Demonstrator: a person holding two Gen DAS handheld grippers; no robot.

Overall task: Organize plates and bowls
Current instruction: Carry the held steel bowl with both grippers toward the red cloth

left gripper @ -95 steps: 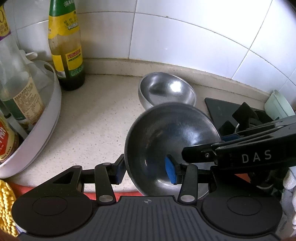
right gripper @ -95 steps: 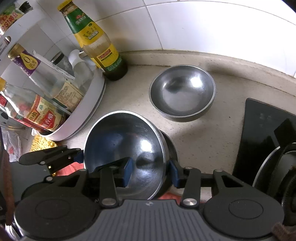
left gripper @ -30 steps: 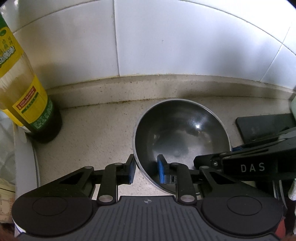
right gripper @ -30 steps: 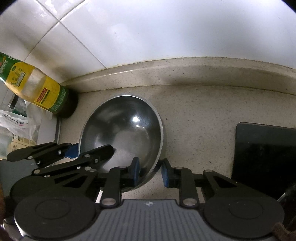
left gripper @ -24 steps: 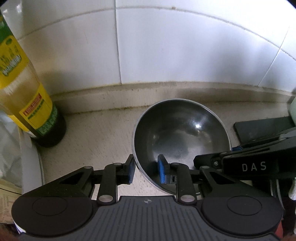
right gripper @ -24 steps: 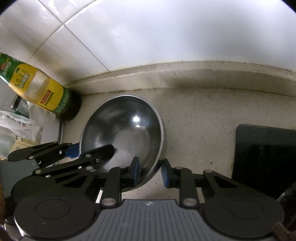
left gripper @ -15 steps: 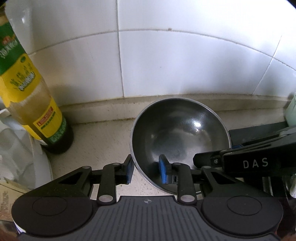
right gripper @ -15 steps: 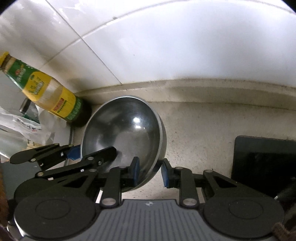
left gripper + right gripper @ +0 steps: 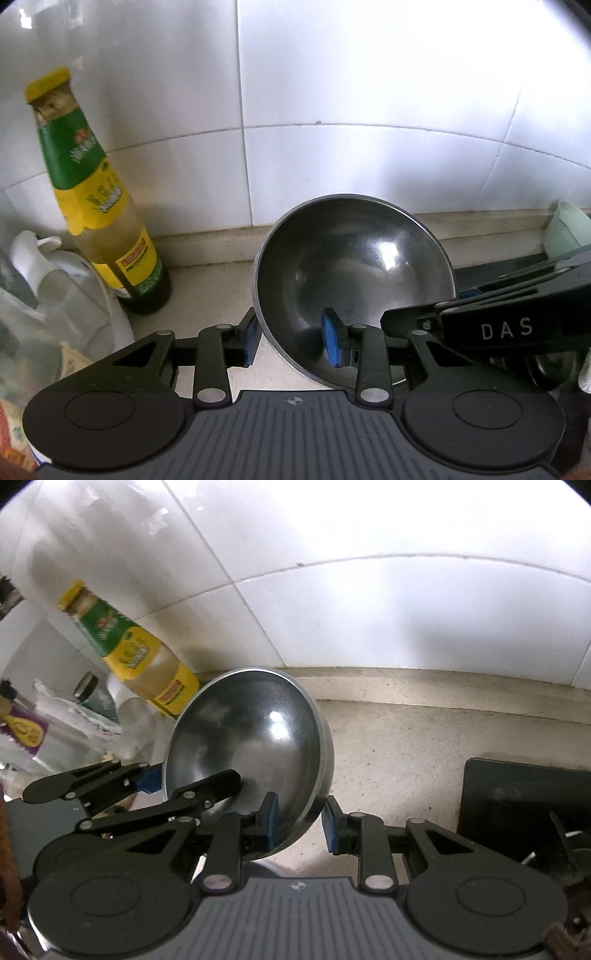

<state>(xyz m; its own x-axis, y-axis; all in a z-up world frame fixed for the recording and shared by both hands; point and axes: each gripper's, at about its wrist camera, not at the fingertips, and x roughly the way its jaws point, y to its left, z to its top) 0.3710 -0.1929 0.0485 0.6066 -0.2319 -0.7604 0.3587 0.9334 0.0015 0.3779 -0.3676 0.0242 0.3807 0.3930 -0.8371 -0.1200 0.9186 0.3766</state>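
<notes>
Left wrist view: we have the steel bowl (image 9: 352,273) lifted off the worktop (image 9: 207,291), up against the tiles. Left hand-held gripper (image 9: 290,341) has just been opening, rim between its pads; right hand-held gripper (image 9: 299,821) stays clamped on the opposite rim. Earlier it sat down by the sauce bottle (image 9: 107,221); we read this as a handover to the right.

Left tool (image 9: 290,341) angled down, jaws just easing apart, right tool (image 9: 299,823) angled down, jaws clamped.
</notes>
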